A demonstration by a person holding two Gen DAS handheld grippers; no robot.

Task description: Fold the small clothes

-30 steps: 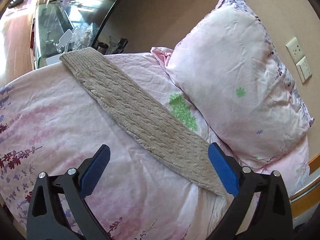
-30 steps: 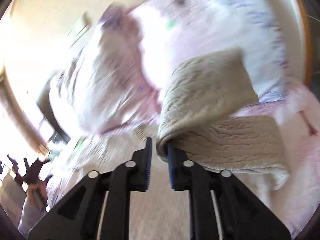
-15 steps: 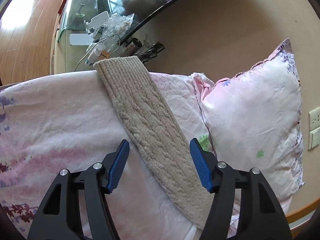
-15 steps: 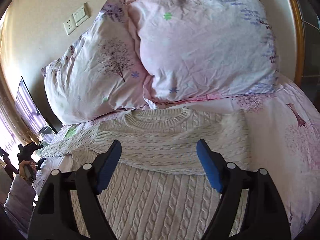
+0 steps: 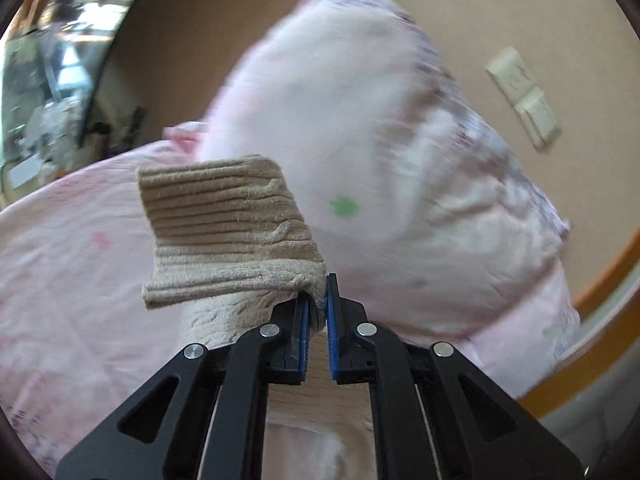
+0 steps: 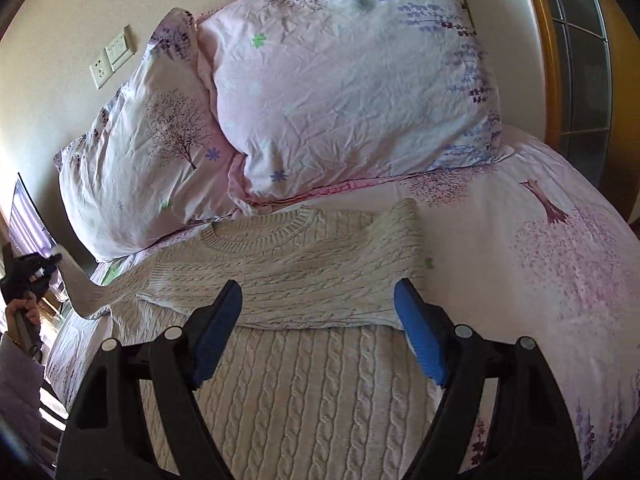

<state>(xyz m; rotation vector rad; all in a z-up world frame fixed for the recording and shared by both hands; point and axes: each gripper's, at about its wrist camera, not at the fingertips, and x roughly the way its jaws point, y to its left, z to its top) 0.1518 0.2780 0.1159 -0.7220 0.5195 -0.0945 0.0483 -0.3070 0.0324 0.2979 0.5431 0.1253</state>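
A cream cable-knit sweater [image 6: 304, 360] lies flat on the bed. Its right sleeve [image 6: 352, 276] is folded across the chest. My right gripper [image 6: 320, 332] is open and empty, hovering over the sweater's body just below that folded sleeve. My left gripper [image 5: 316, 312] is shut on the ribbed cuff end of the left sleeve [image 5: 224, 232] and holds it lifted off the bed. The sleeve drapes to the left of the jaws. In the right wrist view the raised left sleeve [image 6: 100, 288] stretches toward the left gripper at the far left edge.
Two pink floral pillows [image 6: 344, 92] lean against the wall behind the sweater. The pink floral bedspread [image 6: 540, 260] spreads to the right. Wall sockets [image 6: 112, 56] sit above the pillows. A glass table with clutter [image 5: 44, 120] stands beyond the bed's left side.
My left gripper closed on the left sleeve's cuff and lifted it toward the pillow. My right gripper let go of the right sleeve, now folded over the chest, and stays open.
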